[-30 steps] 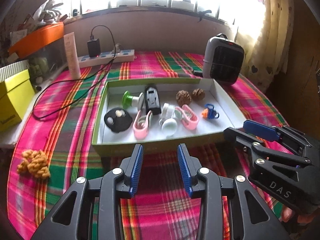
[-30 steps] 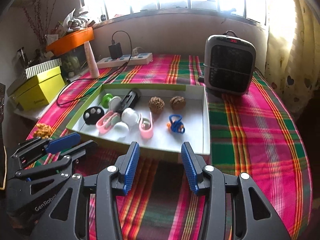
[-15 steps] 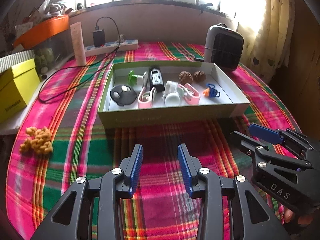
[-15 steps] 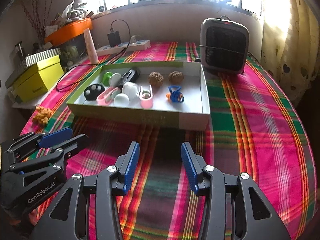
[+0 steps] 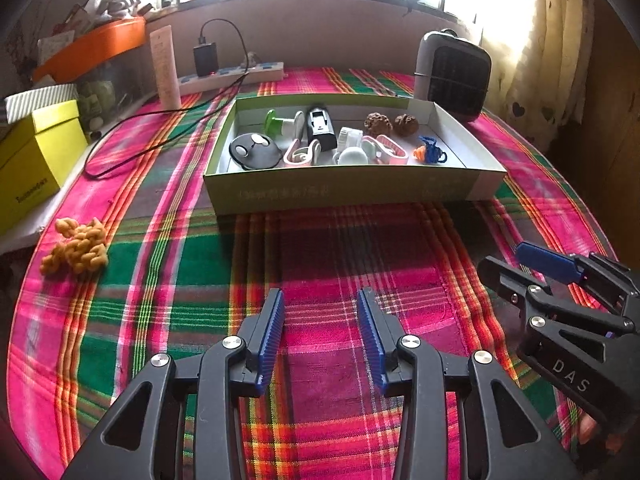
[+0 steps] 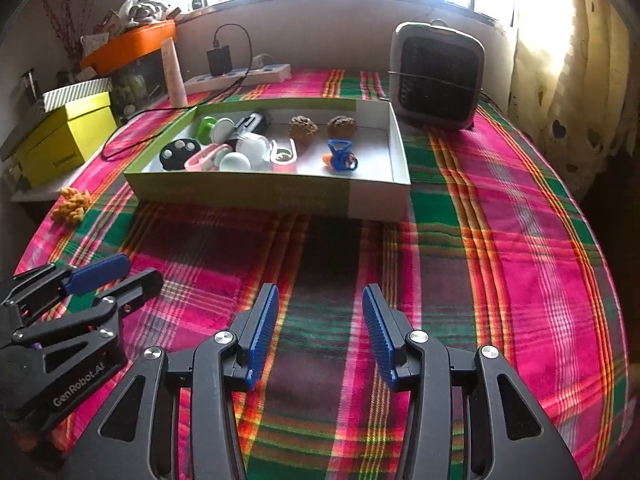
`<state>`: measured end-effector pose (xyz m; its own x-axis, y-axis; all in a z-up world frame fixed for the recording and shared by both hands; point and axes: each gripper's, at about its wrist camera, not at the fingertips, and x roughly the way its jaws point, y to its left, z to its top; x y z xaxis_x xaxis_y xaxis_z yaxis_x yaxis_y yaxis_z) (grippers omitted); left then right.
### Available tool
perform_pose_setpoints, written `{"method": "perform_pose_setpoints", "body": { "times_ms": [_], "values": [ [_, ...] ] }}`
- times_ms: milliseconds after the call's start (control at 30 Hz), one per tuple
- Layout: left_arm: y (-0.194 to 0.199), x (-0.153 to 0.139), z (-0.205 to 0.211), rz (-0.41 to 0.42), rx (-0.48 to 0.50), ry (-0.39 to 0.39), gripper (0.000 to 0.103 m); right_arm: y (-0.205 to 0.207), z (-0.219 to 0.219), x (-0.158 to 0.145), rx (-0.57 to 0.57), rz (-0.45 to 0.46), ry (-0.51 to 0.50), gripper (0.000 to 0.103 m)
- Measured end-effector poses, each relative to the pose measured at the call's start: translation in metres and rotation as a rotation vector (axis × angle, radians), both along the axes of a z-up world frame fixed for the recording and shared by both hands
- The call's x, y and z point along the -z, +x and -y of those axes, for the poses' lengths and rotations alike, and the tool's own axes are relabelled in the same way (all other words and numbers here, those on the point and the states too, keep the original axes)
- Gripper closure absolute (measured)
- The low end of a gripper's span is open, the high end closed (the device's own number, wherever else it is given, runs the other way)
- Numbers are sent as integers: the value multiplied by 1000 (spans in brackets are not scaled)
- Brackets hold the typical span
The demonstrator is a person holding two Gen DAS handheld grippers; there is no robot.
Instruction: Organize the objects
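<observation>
Judging by the layout, nearly done: small items already gathered in the shallow green-and-white cardboard box (image 5: 352,190) at upper centre of both views, a knobbly mustard-yellow knitted lump (image 5: 76,248) lying alone on the cloth at mid left, well apart from the box, probably the last piece to go in

Left gripper (image 5: 320,338) at bottom centre of its view, jaws opening, nothing between the ribbed blue pads, only plaid below. Right gripper (image 6: 318,334) likewise empty, jaws parted to a middling gap

Inside the box: a matte black disc with pale buttons (image 5: 253,151), glossy pink plastic clips (image 5: 302,153), two rough brown wrinkled nuts (image 5: 378,123), a blue loop toy with an orange tip (image 5: 431,153), smooth white rounded shapes

Soft woven tablecloth (image 5: 340,280) in pink, green and orange checks; boxy grey heater (image 5: 454,76) at upper right
</observation>
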<state>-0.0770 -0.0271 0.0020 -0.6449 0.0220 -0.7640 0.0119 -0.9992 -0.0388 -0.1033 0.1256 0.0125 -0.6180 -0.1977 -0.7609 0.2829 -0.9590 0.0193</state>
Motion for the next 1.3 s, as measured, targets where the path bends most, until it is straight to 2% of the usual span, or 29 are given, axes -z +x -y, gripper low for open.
{"method": "perform_pose_setpoints", "body": {
  "times_ms": [233,467,600,967,1300],
  "values": [
    [1,0,-1,3,-8,0,63,1,-2,4,30,19,21,58],
    [1,0,0,0,-11,35,57,0,-6,5,60,26,24,46],
    [1,1,2,-2,-12,56,55,0,-7,5,61,26,24,45],
    [-1,2,-11,13,-5,-36,50,1,-7,4,60,26,29,44],
    [-1,2,-12,13,-5,-37,48,2,-5,4,58,27,30,43]
  ]
}}
